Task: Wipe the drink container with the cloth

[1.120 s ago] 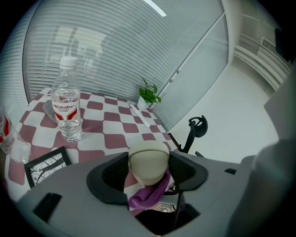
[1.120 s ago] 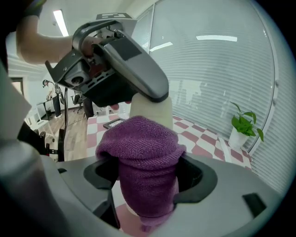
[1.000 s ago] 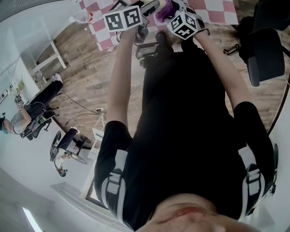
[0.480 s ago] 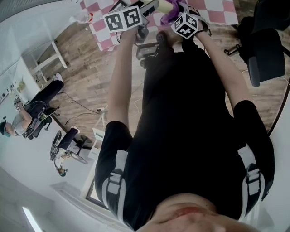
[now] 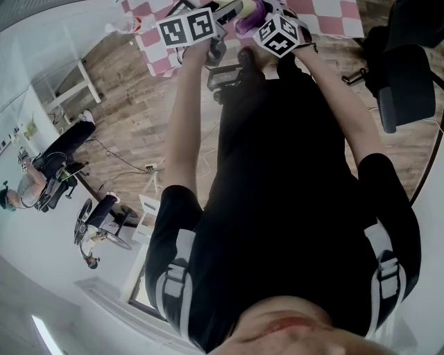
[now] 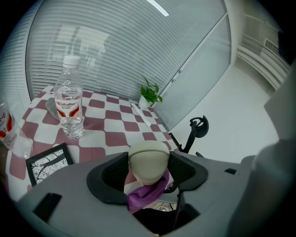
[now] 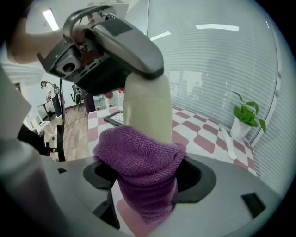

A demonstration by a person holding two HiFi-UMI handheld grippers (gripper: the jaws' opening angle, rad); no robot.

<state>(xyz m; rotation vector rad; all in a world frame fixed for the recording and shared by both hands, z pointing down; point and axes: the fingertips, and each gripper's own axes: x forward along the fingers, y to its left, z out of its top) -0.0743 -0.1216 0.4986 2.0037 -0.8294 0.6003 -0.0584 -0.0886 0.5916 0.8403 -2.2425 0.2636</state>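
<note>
A cream drink container (image 7: 147,109) is held in the air over the checkered table; my left gripper (image 6: 148,169) is shut on it, its rounded end (image 6: 148,159) showing between the jaws. My right gripper (image 7: 147,178) is shut on a purple cloth (image 7: 138,159), which is pressed against the container's side. In the head view both grippers meet at the top edge, the left gripper (image 5: 218,17) beside the right gripper (image 5: 267,17), with the cloth (image 5: 250,10) between them. A strip of cloth (image 6: 145,194) hangs under the container in the left gripper view.
The pink-and-white checkered table (image 6: 115,127) holds a clear water bottle (image 6: 68,104), a small framed picture (image 6: 48,162), a potted plant (image 6: 149,95) and a crumpled plastic bottle (image 6: 9,132). A black chair (image 5: 406,83) stands at the right. Seated people (image 5: 48,170) are far left.
The right gripper with the cloth has shifted slightly back and forth along the container. The left gripper stays almost still.
</note>
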